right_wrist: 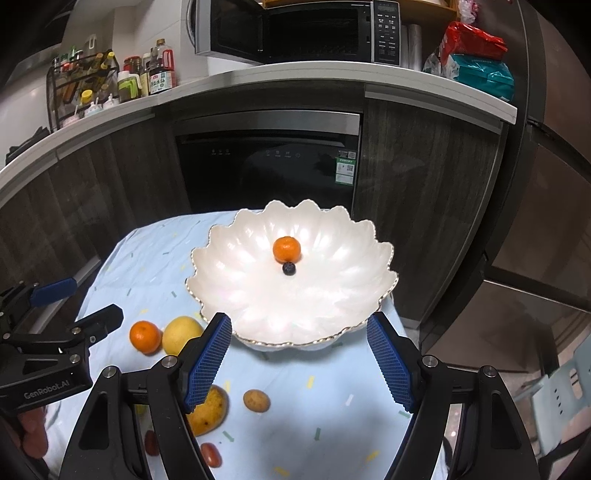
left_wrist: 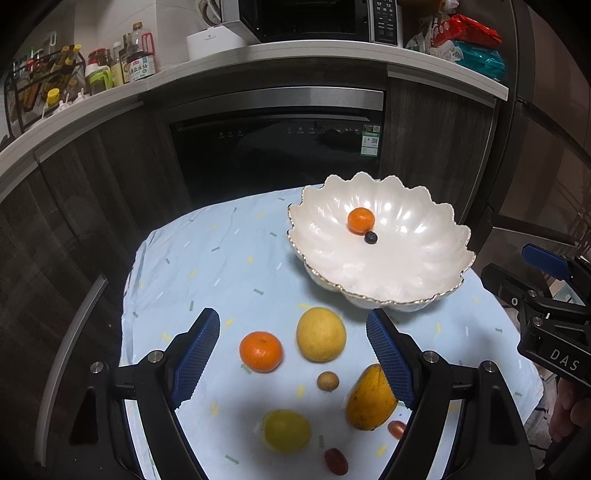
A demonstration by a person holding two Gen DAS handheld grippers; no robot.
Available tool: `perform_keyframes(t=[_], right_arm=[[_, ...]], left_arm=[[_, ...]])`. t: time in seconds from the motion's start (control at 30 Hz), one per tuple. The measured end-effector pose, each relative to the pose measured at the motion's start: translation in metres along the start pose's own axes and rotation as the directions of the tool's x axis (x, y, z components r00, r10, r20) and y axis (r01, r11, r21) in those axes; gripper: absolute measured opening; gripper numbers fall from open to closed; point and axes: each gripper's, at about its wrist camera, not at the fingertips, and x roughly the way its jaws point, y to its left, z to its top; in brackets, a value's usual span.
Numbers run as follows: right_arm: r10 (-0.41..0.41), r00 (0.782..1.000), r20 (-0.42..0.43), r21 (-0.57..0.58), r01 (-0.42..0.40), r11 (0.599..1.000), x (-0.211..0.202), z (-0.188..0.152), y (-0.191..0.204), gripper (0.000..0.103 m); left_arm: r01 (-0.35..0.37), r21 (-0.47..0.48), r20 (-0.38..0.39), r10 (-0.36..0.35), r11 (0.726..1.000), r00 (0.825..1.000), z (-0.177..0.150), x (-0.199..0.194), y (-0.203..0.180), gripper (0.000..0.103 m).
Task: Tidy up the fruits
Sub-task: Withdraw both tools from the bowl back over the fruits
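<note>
Both grippers hover with jaws apart and empty above a pale blue clothed surface (left_wrist: 221,258). Below the left gripper (left_wrist: 293,354) lie loose fruits: a mango (left_wrist: 367,400), a yellow-green fruit (left_wrist: 287,430), a tangerine (left_wrist: 260,351) and a large yellow citrus (left_wrist: 320,334). Beyond the right gripper (right_wrist: 299,356) stands a white scalloped bowl (right_wrist: 258,306) holding a small orange (right_wrist: 286,249) touching a blueberry (right_wrist: 289,268).

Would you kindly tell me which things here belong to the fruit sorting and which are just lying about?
Job:
bowl
small orange
blueberry
big orange
mango
yellow fruit

Lying about:
microwave
sauce bottles
snack bags
</note>
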Motion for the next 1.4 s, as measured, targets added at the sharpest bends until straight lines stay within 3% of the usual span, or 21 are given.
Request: perform_keyframes(t=[0.67, 1.3, 1.4], right_arm=[[0.089, 0.995, -0.041, -0.084, -0.092, 0.992, -0.004, -0.036, 0.030, 0.076], [0.155, 0.983, -0.096, -0.167, -0.169, 0.971, -0.002, -0.074, 0.041, 0.075], [0.163, 0.981, -0.107, -0.180, -0.181, 0.967, 0.000, -0.078, 0.042, 0.071]], left_arm=[[-0.036, -0.004, -0.029, 0.035, 0.999, 0.999, -0.050, -0.017, 0.011, 0.081], [-0.014, 0.032, -0.044, 0.015, 0.999, 0.999, -0.098, -0.018, -0.005, 0.077], [-0.007, 0.041, -0.048, 0.009, 0.999, 0.999, -0.102, -0.017, -0.007, 0.075]])
